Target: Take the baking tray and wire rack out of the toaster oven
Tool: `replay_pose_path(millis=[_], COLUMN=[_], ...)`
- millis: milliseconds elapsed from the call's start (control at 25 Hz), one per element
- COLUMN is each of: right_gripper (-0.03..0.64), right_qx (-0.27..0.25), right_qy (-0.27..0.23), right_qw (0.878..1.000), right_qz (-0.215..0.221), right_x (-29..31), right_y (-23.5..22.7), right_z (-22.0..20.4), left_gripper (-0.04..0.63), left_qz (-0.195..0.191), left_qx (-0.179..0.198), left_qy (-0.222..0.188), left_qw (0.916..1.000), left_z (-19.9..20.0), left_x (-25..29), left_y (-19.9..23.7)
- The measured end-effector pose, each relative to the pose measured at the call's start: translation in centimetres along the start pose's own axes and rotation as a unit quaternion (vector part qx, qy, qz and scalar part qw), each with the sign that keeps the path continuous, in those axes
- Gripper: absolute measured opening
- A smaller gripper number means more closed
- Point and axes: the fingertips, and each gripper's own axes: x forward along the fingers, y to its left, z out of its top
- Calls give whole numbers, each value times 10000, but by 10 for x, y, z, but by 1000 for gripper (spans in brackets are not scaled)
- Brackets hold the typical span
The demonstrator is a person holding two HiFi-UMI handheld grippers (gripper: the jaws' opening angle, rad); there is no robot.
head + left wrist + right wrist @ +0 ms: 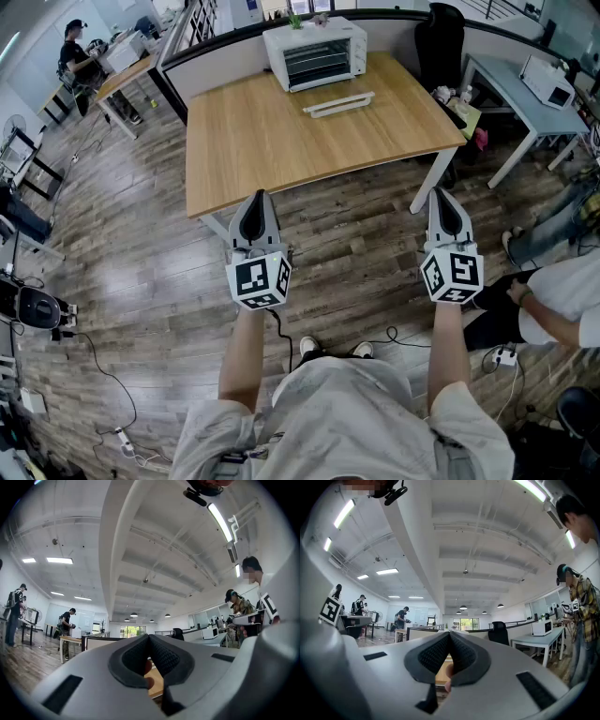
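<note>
Left gripper [259, 197] and right gripper [442, 193] have their fingers closed on nothing, well short of the tabletop [272, 155]. The toaster oven [316, 53], baking tray and wire rack presumably inside, sits at the far edge. Step closer and open the fingers before reaching its door.

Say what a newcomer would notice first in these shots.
Two grey two-jaw grippers with marker cubes stand out first: the left gripper and right gripper are held side by side over the wooden plank floor, both with jaws together and empty. Beyond them stands a light wooden table, with a white toaster oven at its far edge and a long white bar lying just in front of it.
</note>
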Motion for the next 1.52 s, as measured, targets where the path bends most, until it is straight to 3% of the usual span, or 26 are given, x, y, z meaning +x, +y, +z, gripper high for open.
replay_pose_path(millis=[680,800,1000,1520], right_gripper=[26,165,276,284], right_qx=[193,220,245,80], right_qy=[52,93,108,346], right_qw=[9997,9997,9995,9992], right_qz=[-112,-32,-158,-173], right_x=[8,10,15,23], right_y=[1,6,7,62], right_z=[-10,-14,-15,-31], left_gripper=[15,14,15,15], left_qz=[-44,-58,-120,-301], left_qx=[12,-3,33,-44], left_qy=[20,38,37,66], left_qw=[10000,10000,9999,9995], left_z=[-6,-8,-10,-27], left_x=[6,7,11,7], left_y=[5,7,8,56])
